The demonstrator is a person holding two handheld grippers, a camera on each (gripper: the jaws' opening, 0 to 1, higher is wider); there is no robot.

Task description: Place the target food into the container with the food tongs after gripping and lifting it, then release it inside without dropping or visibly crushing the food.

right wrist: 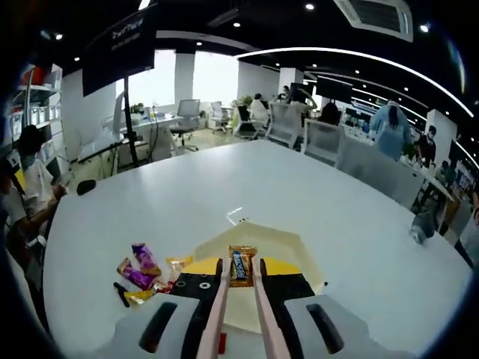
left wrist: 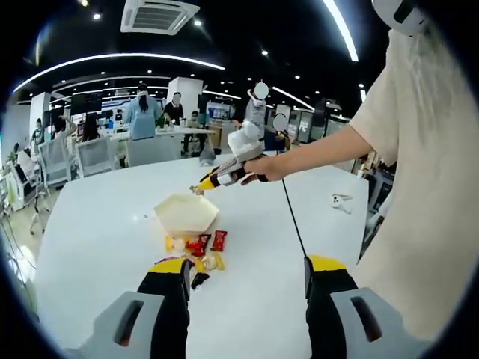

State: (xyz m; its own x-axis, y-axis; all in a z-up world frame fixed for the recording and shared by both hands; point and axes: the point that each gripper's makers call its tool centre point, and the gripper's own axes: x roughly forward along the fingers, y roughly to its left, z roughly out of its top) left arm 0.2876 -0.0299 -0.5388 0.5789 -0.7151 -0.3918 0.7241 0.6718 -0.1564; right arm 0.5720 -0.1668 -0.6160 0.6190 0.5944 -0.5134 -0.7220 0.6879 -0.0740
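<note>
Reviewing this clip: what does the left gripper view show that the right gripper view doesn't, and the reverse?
Left gripper view alone: the left claw open and empty, the person's arm, and the right claw seen from outside above the container. Right gripper view alone: pink food tongs pinching a wrapped snack bar over the container. Both share: the white table, the white container, and the pile of wrapped snacks beside it.

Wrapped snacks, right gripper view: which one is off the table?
The gold-wrapped bar, pinched in the pink tongs above the cream container; the purple and yellow ones lie loose.
</note>
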